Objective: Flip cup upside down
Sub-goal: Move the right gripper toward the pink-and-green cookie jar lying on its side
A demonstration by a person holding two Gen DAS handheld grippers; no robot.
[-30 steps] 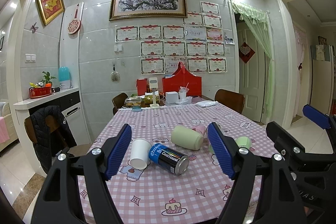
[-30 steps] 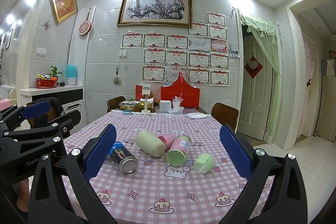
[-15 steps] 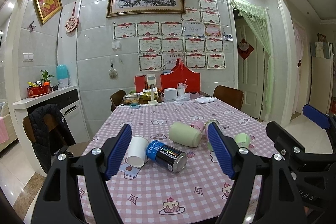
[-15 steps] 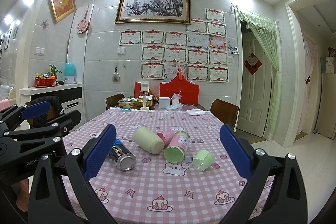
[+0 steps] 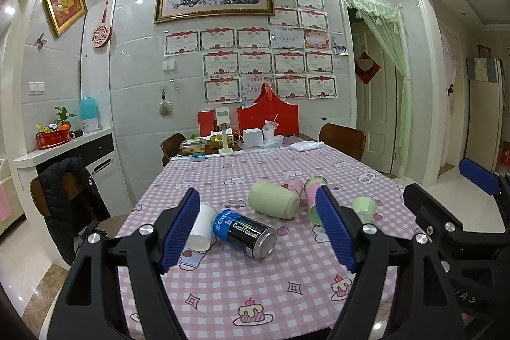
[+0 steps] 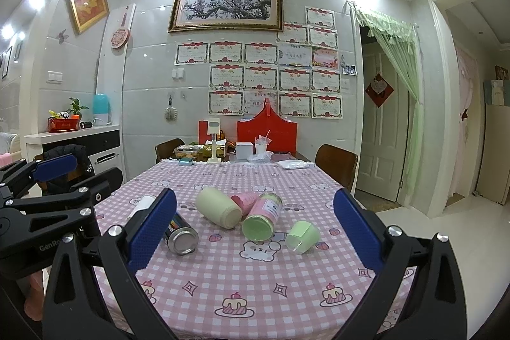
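Several cups and cans lie on their sides on the pink checked tablecloth (image 5: 242,282). A white paper cup (image 5: 202,227) lies at the left, next to a blue can (image 5: 245,233). A pale green cup (image 5: 273,203) (image 6: 219,208), a pink cup (image 6: 244,201), a pink-and-green can (image 6: 263,217) and a small green cup (image 6: 302,236) (image 5: 364,206) lie further right. My left gripper (image 5: 257,228) is open and empty, above the table's near part. My right gripper (image 6: 255,228) is open and empty, in front of the cups.
The table's far end holds a red box (image 6: 267,133), a white box (image 6: 244,151), food containers and a stand. Chairs stand at the far left (image 5: 172,145), far right (image 6: 336,162), and left with a black jacket (image 5: 70,190). The left gripper's body (image 6: 47,206) shows at the right view's left.
Both grippers have moved a little closer to the table and tilted slightly downward; the objects sit lower and larger in view. Nothing on the table has moved.
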